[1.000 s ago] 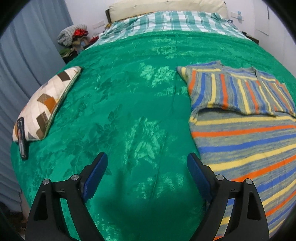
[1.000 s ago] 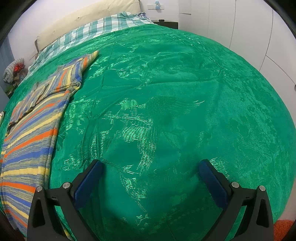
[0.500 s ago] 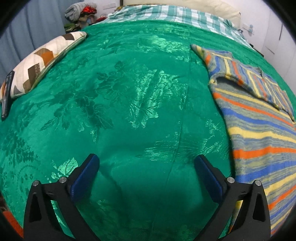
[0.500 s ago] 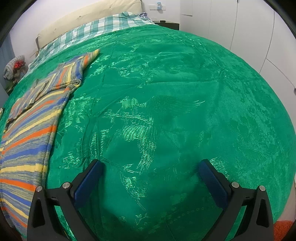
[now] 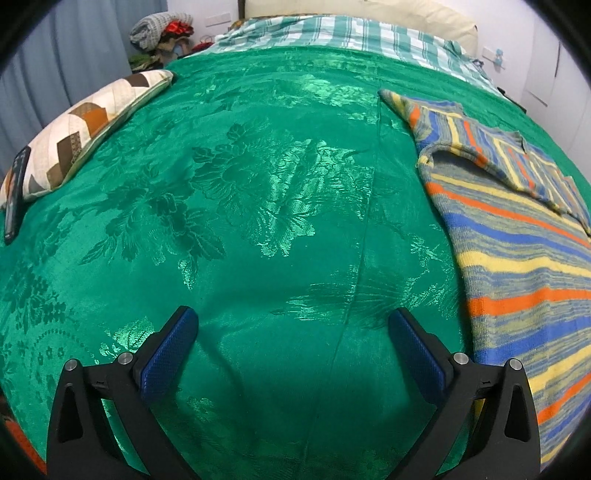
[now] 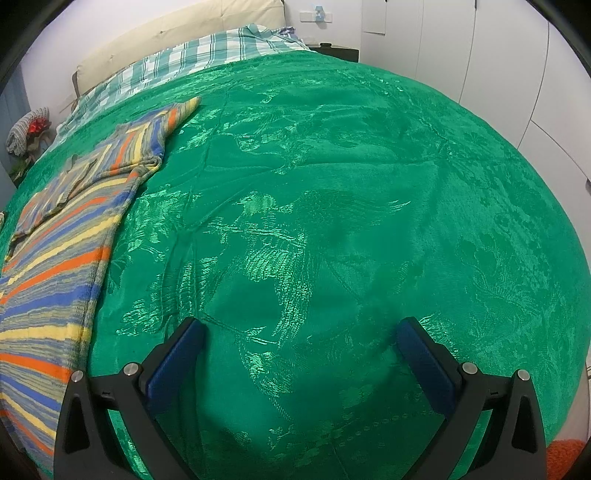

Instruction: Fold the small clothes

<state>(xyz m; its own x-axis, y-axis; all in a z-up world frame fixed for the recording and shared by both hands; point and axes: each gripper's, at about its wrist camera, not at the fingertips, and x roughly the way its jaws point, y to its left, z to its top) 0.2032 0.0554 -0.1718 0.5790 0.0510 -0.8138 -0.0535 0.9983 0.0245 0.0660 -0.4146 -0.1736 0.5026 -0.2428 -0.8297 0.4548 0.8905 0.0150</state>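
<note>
A striped knit top (image 5: 517, 240) in blue, yellow, orange and grey lies flat on the green bedspread (image 5: 258, 184), its sleeves folded in across the upper part. It fills the right side of the left wrist view and the left side of the right wrist view (image 6: 55, 258). My left gripper (image 5: 293, 325) hovers open over bare bedspread just left of the top, nothing between its blue pads. My right gripper (image 6: 301, 332) stands open over bare bedspread (image 6: 369, 184) to the right of the top.
A patchwork cushion (image 5: 85, 129) with a dark phone (image 5: 14, 195) beside it lies at the bed's left edge. A checked sheet (image 5: 332, 33) and cream pillow (image 5: 369, 11) sit at the head. White cupboards (image 6: 517, 55) stand on the right.
The left gripper has dropped lower and shifted left off the striped top, and its jaws widened. The right gripper has stayed put.
</note>
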